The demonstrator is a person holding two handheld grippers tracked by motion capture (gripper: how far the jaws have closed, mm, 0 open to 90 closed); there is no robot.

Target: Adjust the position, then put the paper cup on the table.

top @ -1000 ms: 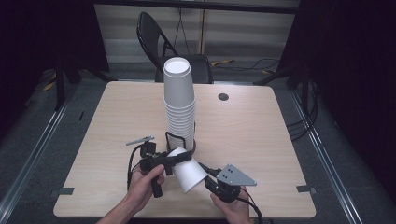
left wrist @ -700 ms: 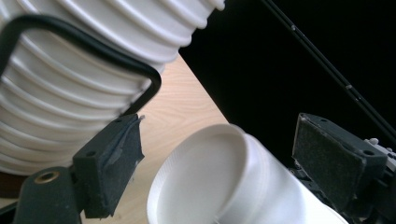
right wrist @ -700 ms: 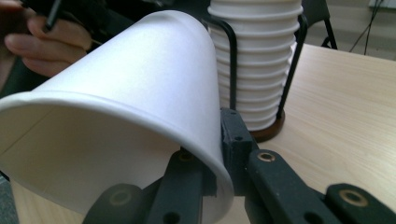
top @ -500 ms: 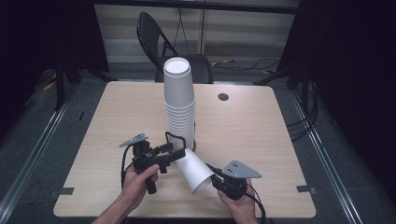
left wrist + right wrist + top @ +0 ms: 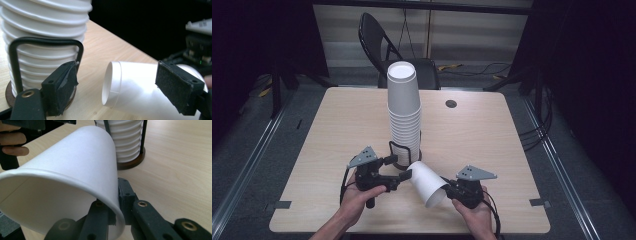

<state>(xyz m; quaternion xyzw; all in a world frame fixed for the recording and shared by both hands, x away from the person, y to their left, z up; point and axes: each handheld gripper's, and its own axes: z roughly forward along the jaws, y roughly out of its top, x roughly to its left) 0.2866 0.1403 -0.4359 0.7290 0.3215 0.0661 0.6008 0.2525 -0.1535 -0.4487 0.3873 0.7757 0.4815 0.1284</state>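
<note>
At the table's near edge, the right gripper pinches one white paper cup by its rim, apparently pulled free of the tall white stack of nested cups, while the left gripper stands wide open and empty, with placing seemingly left.

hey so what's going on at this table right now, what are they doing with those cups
A person works two handheld grippers over a wooden table. The right gripper pinches the rim of a single white paper cup, held on its side. The left gripper is open, its jaws on either side of that cup's closed bottom end without touching it. Just behind stands a tall stack of paper cups in a black wire holder on a round wooden base.
</note>
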